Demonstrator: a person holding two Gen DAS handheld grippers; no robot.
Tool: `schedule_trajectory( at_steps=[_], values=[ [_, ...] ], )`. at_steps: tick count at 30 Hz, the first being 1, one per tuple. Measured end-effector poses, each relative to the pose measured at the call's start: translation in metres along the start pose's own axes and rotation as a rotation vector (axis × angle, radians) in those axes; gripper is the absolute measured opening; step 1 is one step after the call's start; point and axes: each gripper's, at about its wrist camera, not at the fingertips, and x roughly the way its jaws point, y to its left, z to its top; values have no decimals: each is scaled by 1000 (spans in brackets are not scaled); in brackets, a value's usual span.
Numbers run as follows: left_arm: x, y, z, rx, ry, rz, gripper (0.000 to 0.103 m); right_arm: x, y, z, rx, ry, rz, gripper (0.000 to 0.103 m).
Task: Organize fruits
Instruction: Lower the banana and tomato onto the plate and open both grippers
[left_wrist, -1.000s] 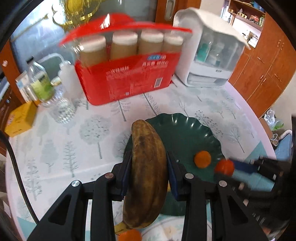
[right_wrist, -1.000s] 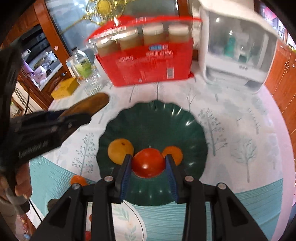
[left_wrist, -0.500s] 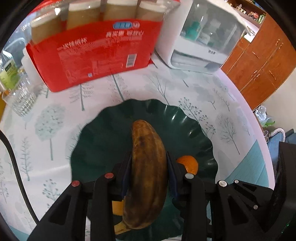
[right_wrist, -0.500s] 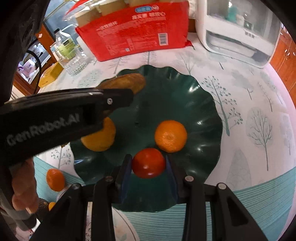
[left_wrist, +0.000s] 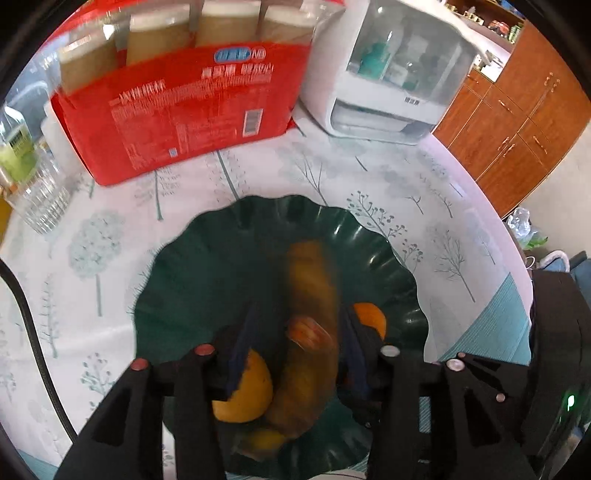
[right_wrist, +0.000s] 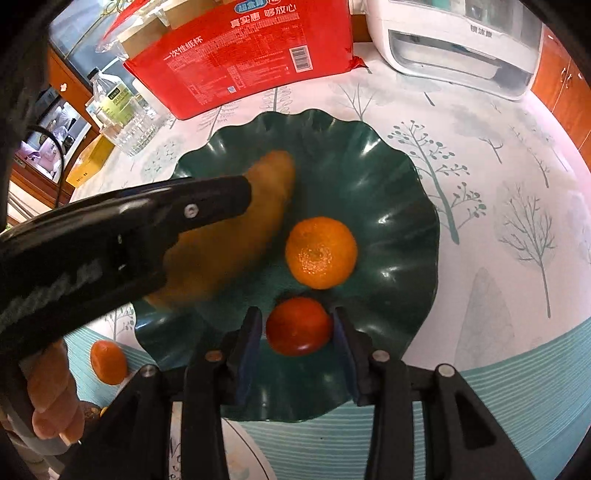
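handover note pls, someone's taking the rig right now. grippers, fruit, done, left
Left gripper: jaws apart, the browned banana between them over the green plate. The frame is blurred, so whether it has landed is unclear.
Right gripper: jaws open either side of the red tomato, at the plate's near edge; gaps show on both sides.
On the plate already: an orange in the middle and a second orange beside the banana.
Left to do: a small orange sits on the tablecloth, off the plate's left edge.
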Motion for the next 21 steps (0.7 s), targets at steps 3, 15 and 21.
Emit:
schedule_trajectory(
  at_steps=[3,15,21],
  values=[
    [-10,1,-2,4,-7,9,48,-2,0,-1,4,0,2,44],
    [-48,14,-27,-21,-24,69,60,-25,-1,-4,10,-36,-12,45],
    [-69,14,-40,-29,-34,85,60,-40,5,-11,-10,-53,-22,45]
  ],
)
